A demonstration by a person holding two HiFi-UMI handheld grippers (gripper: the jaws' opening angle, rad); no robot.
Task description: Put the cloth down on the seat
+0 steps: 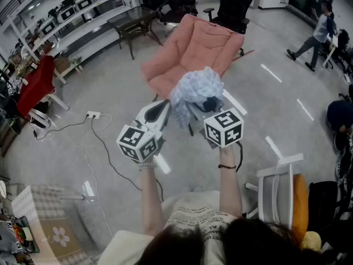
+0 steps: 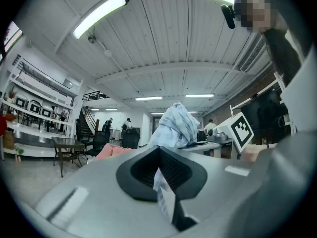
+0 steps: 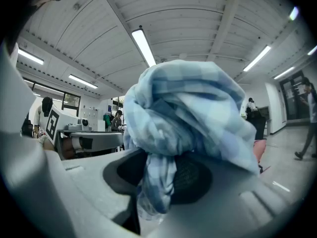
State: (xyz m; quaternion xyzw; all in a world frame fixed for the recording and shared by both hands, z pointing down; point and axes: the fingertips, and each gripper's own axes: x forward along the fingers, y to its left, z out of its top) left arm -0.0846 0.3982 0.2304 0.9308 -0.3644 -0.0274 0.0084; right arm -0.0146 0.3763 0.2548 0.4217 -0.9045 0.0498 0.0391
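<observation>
Two tools share one cloth (image 1: 196, 95), which is held bunched in the air short of the seat (image 1: 190, 51), above the bare floor (image 1: 110, 87) and not yet over the cushion. The seat is seen beyond the cloth, straight ahead along the line in which both tools point. The coming move is therefore judged to be a carry forward until the bundle hangs over the seat, followed by a lowering. No clear long axis is shown by the cloth: it is gathered into a rounded lump, with a short tail hanging down between the tools. The left tool (image 2: 161, 175) is pressed together on only a thin edge of the fabric. The right tool (image 3: 157, 180) is clamped on a thick twisted wad that holds its jaws partly apart, and most of the bundle is piled over it. Both tools are seen side by side on the near side of the seat, and neither is plainly nearer to it. The cloth is a pale blue-and-white check, soft and creased, and is judged likely to slump and spread once released.
</observation>
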